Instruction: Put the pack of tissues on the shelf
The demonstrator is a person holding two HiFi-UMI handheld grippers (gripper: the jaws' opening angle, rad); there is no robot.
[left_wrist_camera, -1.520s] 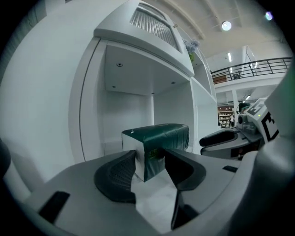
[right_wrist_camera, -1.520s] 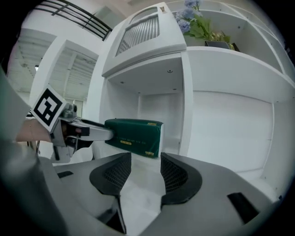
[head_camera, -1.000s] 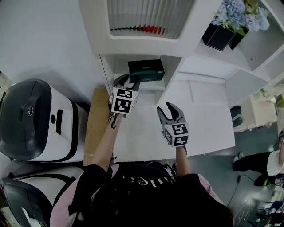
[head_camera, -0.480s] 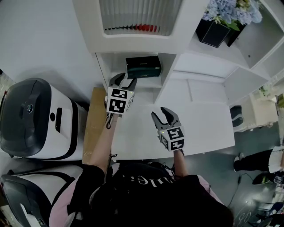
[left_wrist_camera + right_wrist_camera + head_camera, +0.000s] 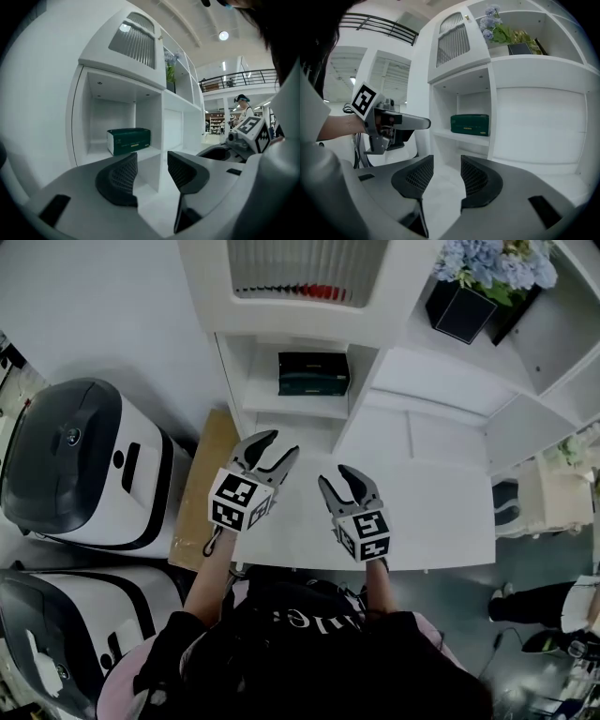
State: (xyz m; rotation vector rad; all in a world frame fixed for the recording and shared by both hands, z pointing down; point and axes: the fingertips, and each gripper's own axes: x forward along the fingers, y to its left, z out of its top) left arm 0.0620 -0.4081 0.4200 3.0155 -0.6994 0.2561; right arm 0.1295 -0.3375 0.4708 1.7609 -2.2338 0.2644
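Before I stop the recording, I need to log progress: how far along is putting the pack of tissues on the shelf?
Done: the pack of tissues lies on the shelf, inside an open compartment, touched by nothing. In hand: nothing; the left gripper and right gripper both hang open and empty above the table. Left: apparently nothing.

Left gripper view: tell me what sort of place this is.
Probably a large public hall, like a mall or showroom: an upper balcony with a railing, what look like distant shop racks, and a white display shelf.
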